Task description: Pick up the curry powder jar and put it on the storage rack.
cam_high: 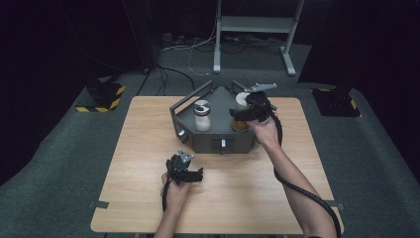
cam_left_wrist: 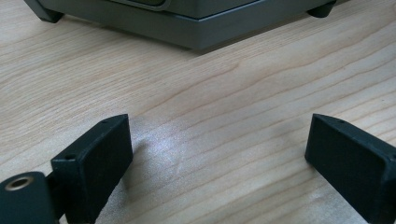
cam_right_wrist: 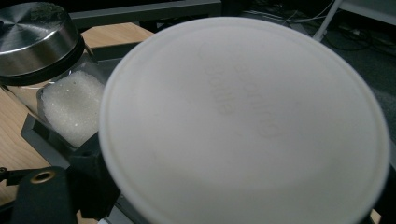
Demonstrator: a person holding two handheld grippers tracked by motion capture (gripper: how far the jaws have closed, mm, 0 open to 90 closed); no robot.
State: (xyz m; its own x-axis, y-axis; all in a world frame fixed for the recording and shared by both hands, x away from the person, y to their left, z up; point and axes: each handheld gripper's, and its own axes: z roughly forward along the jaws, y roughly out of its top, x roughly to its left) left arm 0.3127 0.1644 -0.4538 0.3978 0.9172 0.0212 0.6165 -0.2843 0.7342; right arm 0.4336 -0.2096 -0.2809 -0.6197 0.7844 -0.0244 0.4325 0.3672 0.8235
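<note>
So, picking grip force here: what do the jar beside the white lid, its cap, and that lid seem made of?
Jar: clear, probably glass, white granules showing through. Its cap: brushed metal, radial sheen. White lid: likely matte plastic, with faint embossed lettering.

High view looks down over table (cam_high: 148,148); left gripper view skims near its top; right gripper view close on tray's (cam_high: 218,141) white lid (cam_right_wrist: 243,126).
</note>
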